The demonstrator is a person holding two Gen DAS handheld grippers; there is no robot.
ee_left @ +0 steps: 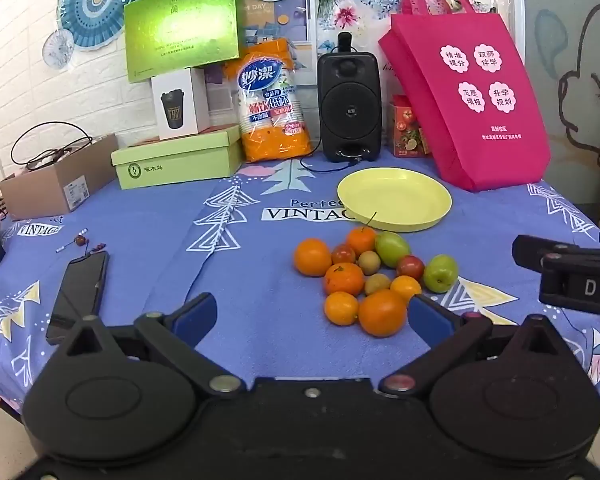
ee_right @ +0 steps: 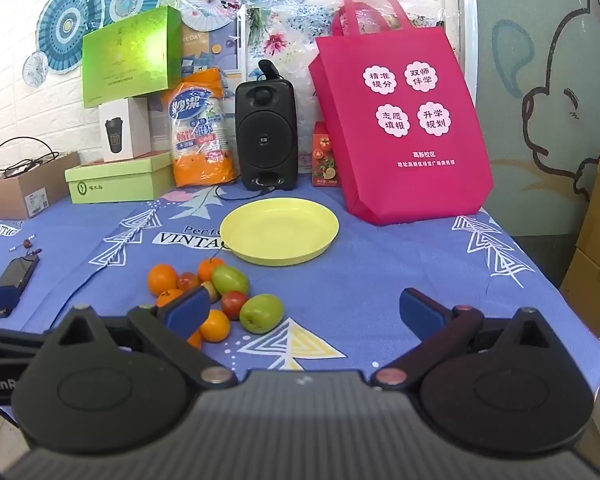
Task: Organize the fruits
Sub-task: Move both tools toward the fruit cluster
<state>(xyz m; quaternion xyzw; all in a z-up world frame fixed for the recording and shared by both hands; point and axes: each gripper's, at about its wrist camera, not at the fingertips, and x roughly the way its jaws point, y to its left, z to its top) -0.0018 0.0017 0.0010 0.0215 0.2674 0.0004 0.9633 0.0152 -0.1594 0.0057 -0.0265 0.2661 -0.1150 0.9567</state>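
A pile of fruit lies on the blue tablecloth: several oranges (ee_left: 381, 313), red tomatoes (ee_left: 410, 267), small brownish fruits (ee_left: 369, 262) and green fruits (ee_left: 440, 273). An empty yellow plate (ee_left: 394, 199) sits just behind the pile. My left gripper (ee_left: 314, 316) is open and empty, just in front of the pile. My right gripper (ee_right: 304, 312) is open and empty; the pile (ee_right: 261, 313) is by its left finger, the plate (ee_right: 279, 231) is beyond. The right gripper also shows at the right edge of the left wrist view (ee_left: 572, 276).
A black phone (ee_left: 80, 294) and small beads (ee_left: 80, 240) lie on the left. At the back stand green boxes (ee_left: 176, 162), an orange cup pack (ee_left: 274, 100), a black speaker (ee_left: 349, 106), a pink tote bag (ee_left: 468, 92) and a cardboard box (ee_left: 56, 184).
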